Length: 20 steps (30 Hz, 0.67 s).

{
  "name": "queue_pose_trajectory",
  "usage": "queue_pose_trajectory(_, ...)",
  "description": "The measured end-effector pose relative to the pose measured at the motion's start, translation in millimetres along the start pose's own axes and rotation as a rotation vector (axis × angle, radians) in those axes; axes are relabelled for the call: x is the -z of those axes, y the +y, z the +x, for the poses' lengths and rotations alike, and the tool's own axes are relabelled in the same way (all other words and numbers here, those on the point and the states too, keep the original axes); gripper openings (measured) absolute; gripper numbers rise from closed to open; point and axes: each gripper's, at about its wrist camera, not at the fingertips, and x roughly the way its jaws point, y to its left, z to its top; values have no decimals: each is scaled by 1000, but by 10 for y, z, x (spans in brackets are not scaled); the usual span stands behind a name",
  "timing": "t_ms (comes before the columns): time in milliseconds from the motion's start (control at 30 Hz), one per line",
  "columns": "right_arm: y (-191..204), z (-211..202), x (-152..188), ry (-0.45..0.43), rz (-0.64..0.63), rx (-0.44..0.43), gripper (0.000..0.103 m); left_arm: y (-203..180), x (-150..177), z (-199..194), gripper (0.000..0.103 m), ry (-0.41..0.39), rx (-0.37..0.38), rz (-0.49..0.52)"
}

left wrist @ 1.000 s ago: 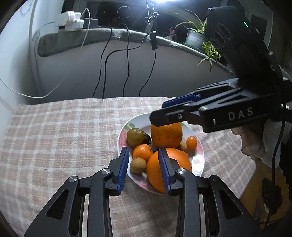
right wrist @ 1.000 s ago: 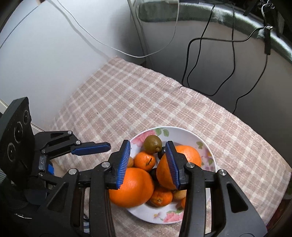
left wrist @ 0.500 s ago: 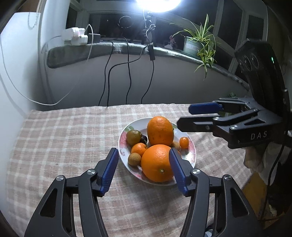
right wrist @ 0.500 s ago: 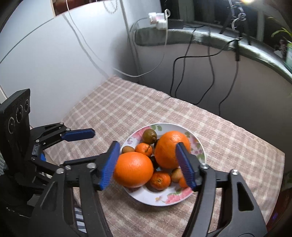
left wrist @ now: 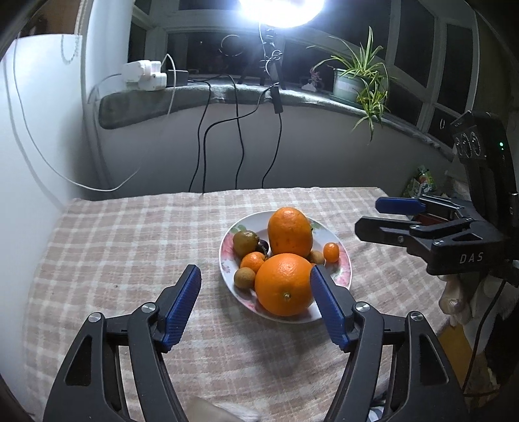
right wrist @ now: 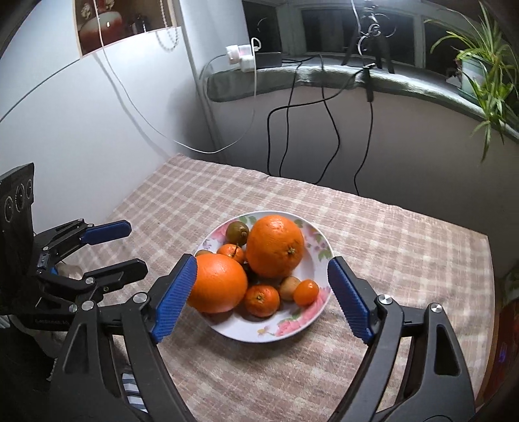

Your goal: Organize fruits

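A white floral plate (left wrist: 343,259) (right wrist: 308,328) sits on the checked tablecloth and holds two big oranges (left wrist: 283,284) (right wrist: 275,246), small mandarins (right wrist: 261,300), a green-brown fruit (left wrist: 245,242) and small brown fruits (left wrist: 244,278). My left gripper (left wrist: 256,305) hovers short of the plate's near rim, its jaws opening, nothing pressed between the pads. My right gripper (right wrist: 259,295) hangs over the plate's near edge, jaws also opening and empty; the fruits lie on the plate below it. Each gripper shows in the other's view: the right gripper (left wrist: 382,216), the left gripper (right wrist: 129,243).
The tablecloth (left wrist: 113,259) covers a small table set against a white wall. Black and white cables (left wrist: 238,139) hang from a sill with a power strip (left wrist: 144,73) and a potted plant (left wrist: 360,81). A bright lamp (left wrist: 280,9) glares above.
Both grippers have opened wide and drawn back from the plate; the two big oranges now rest free on it. The views have tilted up to show more of the sill.
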Motion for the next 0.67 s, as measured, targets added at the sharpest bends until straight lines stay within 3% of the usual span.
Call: queue_pose_trajectory(667,-75,-129,114,-22,25,37,86,-38,12,-22,71,-9,-8,7)
